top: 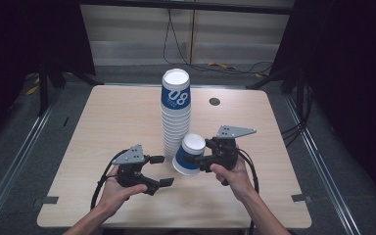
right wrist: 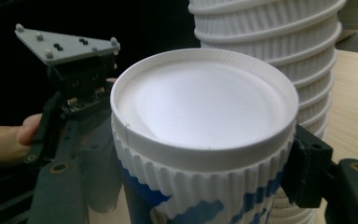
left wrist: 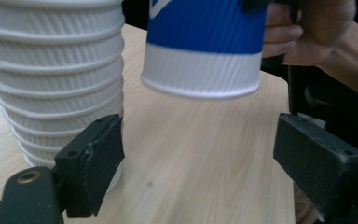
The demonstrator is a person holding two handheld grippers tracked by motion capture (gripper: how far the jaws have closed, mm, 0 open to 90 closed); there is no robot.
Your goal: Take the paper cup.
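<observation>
Between the right gripper's (top: 194, 160) clenched jaws sits an upside-down blue-and-white cup (top: 190, 154), held tilted above the table (top: 117, 117), just beside the tall cup stack (top: 176, 111) (its rim hangs clear of the wood). Left of it, the left gripper (top: 161, 170) gapes, released, holding nothing.

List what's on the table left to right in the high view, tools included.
left tool → stack of cups → blue and white cup clamped upside down in the right tool → dark round hole in the table
</observation>
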